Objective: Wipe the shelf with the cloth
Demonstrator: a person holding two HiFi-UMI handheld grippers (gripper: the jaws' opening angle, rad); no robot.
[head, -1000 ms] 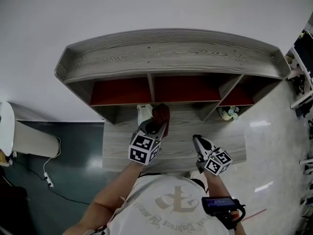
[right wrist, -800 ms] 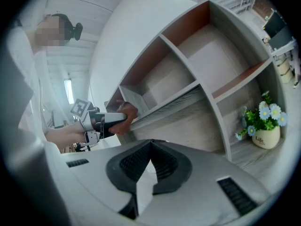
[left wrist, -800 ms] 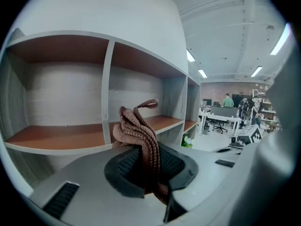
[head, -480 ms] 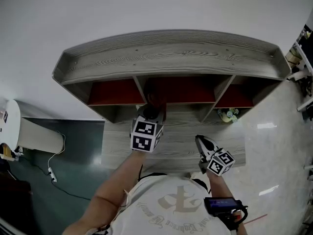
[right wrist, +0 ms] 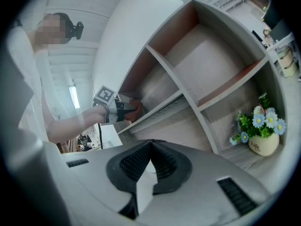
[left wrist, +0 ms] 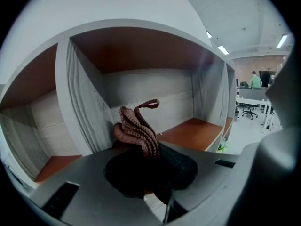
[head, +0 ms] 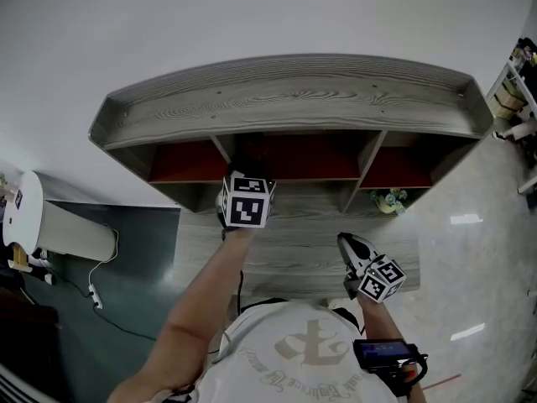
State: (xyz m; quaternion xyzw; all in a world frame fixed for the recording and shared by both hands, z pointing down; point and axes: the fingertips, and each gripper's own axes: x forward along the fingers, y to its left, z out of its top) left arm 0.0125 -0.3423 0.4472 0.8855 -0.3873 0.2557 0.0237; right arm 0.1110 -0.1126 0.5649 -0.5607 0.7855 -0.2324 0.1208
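The grey wood shelf unit (head: 294, 99) has reddish boards in its compartments. My left gripper (left wrist: 150, 161) is shut on a dark red knitted cloth (left wrist: 138, 128), which bunches up above the jaws. It is held at the mouth of the middle compartment, near the left divider (left wrist: 82, 107), above the reddish board (left wrist: 195, 131). From the head view only its marker cube (head: 246, 200) shows, under the shelf's front edge. The right gripper view shows the left gripper (right wrist: 123, 111) and the cloth (right wrist: 135, 108) at that opening. My right gripper (head: 346, 242) hovers over the desk, shut with nothing in it.
A small pot of flowers (head: 390, 197) stands in the lower right nook (right wrist: 263, 135). The wood desk top (head: 294, 246) lies under the shelf. A white appliance (head: 21, 217) and a cable (head: 92, 296) are at the left by the dark floor.
My left gripper has carried the cloth forward from above the desk to the middle compartment's opening. The right gripper has barely moved.
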